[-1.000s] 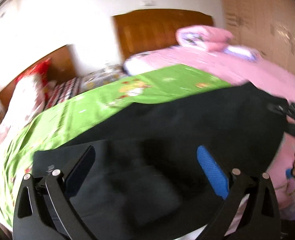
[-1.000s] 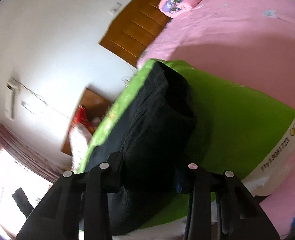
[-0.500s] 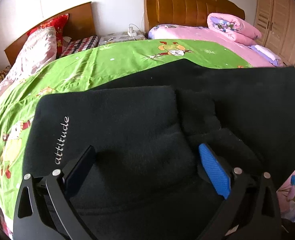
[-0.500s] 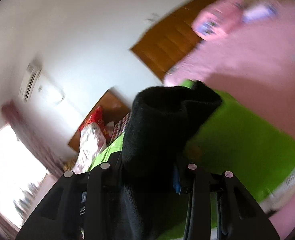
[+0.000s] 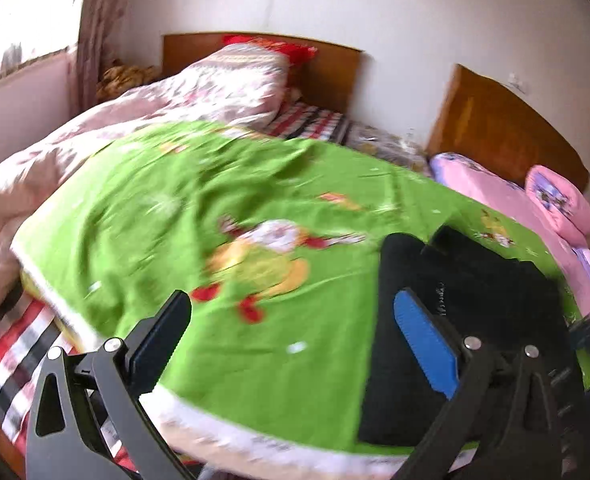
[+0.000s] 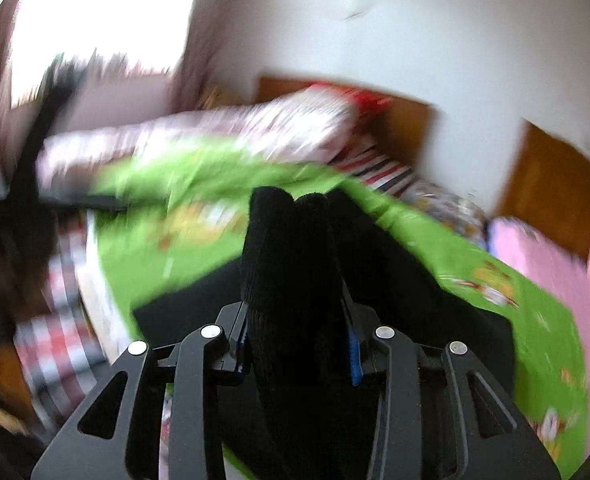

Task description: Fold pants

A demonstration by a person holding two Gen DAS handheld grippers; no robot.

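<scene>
The black pants (image 5: 471, 312) lie folded on the green bedspread (image 5: 215, 208), at the right in the left wrist view. My left gripper (image 5: 291, 328) is open and empty, above the bedspread to the left of the pants. My right gripper (image 6: 295, 320) is shut on a bunched fold of the black pants (image 6: 291, 264), which stands up between its fingers; the rest of the cloth lies below it. The right view is motion-blurred.
A patterned quilt (image 5: 143, 112) is piled at the far left of the bed. Wooden headboards (image 5: 507, 128) stand against the white wall. A pink bed with a pink pillow (image 5: 559, 204) lies at the right. The bed's near edge (image 5: 255, 444) runs below my left gripper.
My left gripper has swung left off the pants and now faces the bare green bedspread. My right gripper still holds the cloth and has turned left, toward the window.
</scene>
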